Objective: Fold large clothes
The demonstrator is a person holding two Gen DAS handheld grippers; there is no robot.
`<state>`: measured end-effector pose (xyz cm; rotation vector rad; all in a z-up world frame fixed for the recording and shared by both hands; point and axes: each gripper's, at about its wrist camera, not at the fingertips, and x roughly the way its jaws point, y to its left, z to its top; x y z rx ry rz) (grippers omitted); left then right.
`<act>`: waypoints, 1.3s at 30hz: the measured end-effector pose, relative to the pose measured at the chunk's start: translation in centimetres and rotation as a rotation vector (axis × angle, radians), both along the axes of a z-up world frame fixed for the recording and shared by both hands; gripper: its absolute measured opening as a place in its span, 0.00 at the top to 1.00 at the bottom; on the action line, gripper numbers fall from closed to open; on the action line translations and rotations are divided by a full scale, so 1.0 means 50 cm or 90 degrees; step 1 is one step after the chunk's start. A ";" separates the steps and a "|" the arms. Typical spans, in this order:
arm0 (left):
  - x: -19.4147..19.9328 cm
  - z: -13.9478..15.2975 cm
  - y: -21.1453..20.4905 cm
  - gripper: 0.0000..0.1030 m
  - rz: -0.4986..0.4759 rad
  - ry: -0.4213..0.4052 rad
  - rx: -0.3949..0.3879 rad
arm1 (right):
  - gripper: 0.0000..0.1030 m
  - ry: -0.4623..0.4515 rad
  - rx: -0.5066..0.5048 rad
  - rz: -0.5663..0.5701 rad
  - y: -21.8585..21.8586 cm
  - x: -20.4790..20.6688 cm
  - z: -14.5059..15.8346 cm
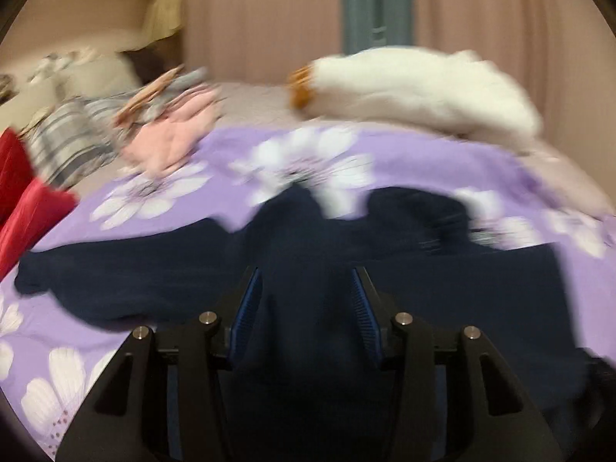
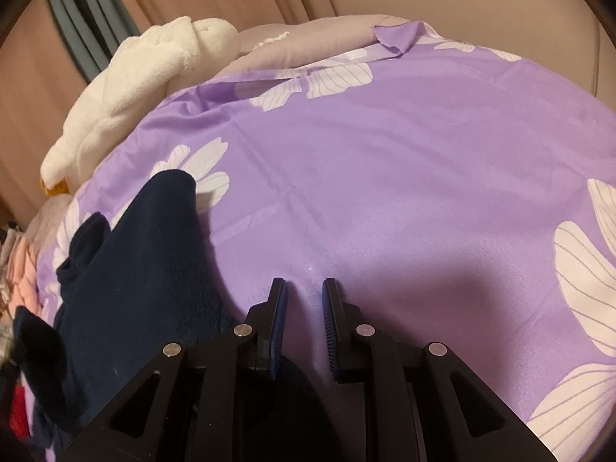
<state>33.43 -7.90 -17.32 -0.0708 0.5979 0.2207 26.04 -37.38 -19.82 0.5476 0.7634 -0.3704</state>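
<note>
A dark navy garment (image 1: 154, 269) lies spread across the purple flowered bedspread (image 1: 423, 154). A raised fold of it stands between the blue pads of my left gripper (image 1: 306, 273), which is shut on it; this view is blurred. In the right wrist view the same navy garment (image 2: 146, 269) lies crumpled at the left, one part reaching up over the bedspread (image 2: 385, 173). My right gripper (image 2: 304, 283) is shut to a narrow slit just above the sheet. Nothing shows between its tips, and navy cloth lies under its left finger.
A white fluffy plush (image 1: 423, 92) (image 2: 127, 88) lies along the far edge of the bed. Pink clothing (image 1: 169, 142), a striped cloth (image 1: 69, 142) and red fabric (image 1: 23, 208) are piled at the left. Pink curtains (image 1: 269, 19) hang behind.
</note>
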 end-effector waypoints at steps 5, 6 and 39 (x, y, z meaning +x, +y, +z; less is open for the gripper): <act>-0.020 -0.043 0.198 0.57 0.108 0.059 -0.193 | 0.81 -0.001 0.000 0.003 -0.003 0.003 -0.001; -0.035 -0.039 0.216 0.55 0.121 0.053 -0.198 | 0.81 -0.003 0.002 0.003 -0.003 0.001 0.000; 0.016 -0.106 0.215 0.10 0.148 0.110 -0.190 | 0.25 -0.002 -0.016 0.133 0.094 0.027 0.015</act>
